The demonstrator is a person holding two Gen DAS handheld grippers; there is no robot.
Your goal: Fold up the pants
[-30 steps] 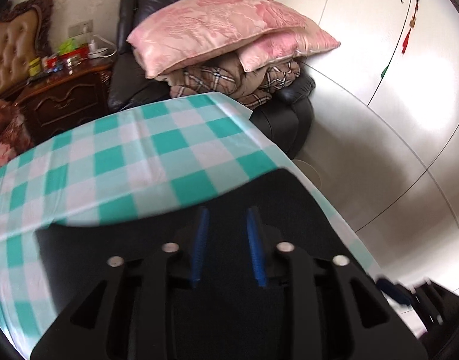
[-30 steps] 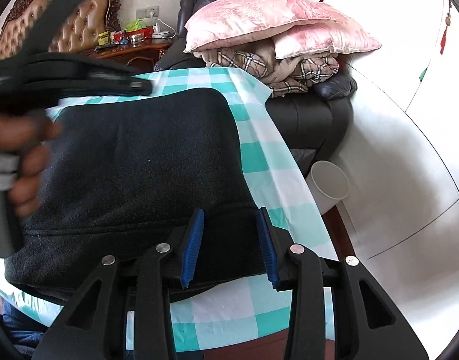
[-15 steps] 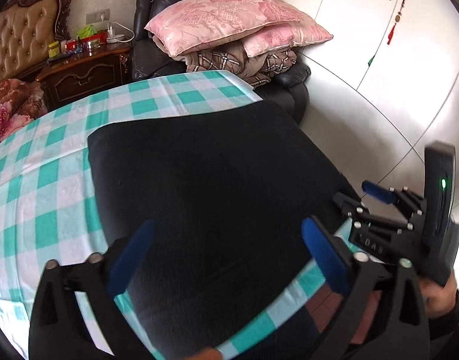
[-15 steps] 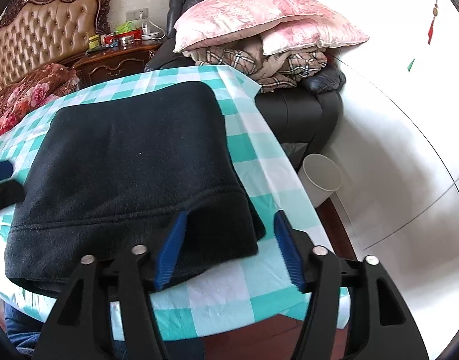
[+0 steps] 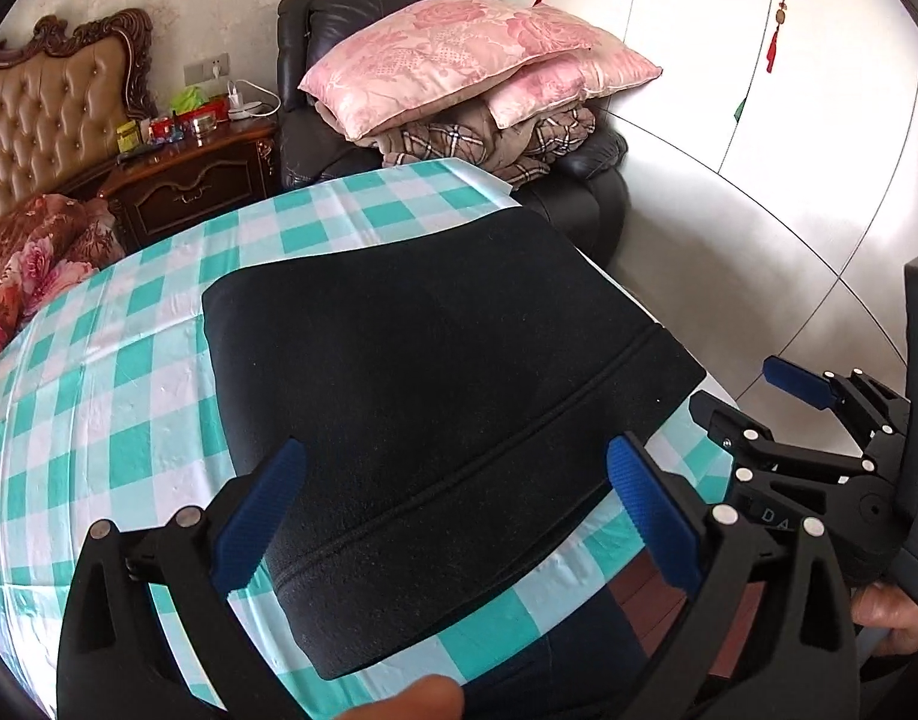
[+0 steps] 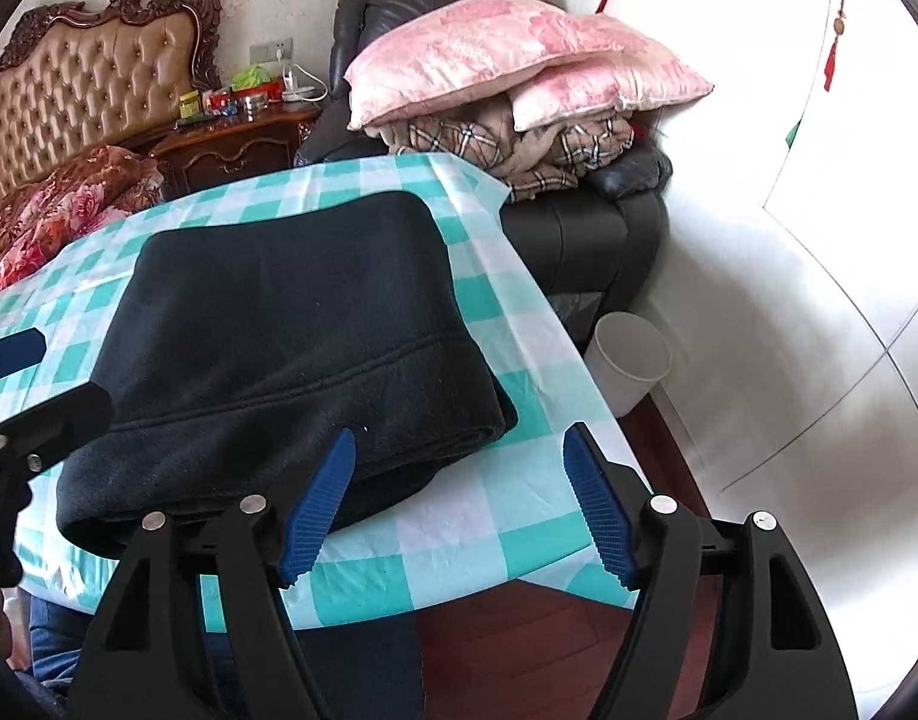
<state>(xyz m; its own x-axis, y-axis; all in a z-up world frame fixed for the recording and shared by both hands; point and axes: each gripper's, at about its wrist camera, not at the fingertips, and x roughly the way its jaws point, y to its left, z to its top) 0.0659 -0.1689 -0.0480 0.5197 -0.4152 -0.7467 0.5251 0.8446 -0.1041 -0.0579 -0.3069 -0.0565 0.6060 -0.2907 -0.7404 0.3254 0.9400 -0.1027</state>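
Pants (image 5: 459, 408) of black fleece lie folded into a thick rectangular bundle on the table with the teal-and-white checked cloth (image 5: 117, 420), close to the table edge nearest to me. In my right wrist view the same bundle (image 6: 291, 330) shows a stitched seam across it and stacked layers at its near right corner.

My left gripper (image 5: 459, 516) hangs over the near part of the bundle with its blue ribbed pads (image 5: 261, 510) spread wide. The fabric is seen in the gap between the pads, but they do not press on it, and I hold nothing there. My right gripper (image 6: 459, 498) is over the near right corner of the table. Its jaws are opening. The left pad (image 6: 321, 498) appears just at the corner of the bundle, and the other pad is over bare cloth. Nothing is clamped between them.

In the left wrist view I see the right gripper also from the side, at the right edge of the picture, with fingers of a hand (image 5: 891, 612) around its handle.

Behind the table stands a dark leather armchair (image 6: 585, 228) loaded with two pink floral pillows (image 6: 507, 54) on top of checked blankets (image 6: 519, 144). A white round bin (image 6: 630, 360) stands on the floor beside the table, and a carved wooden nightstand (image 5: 195, 180) is at the far left.
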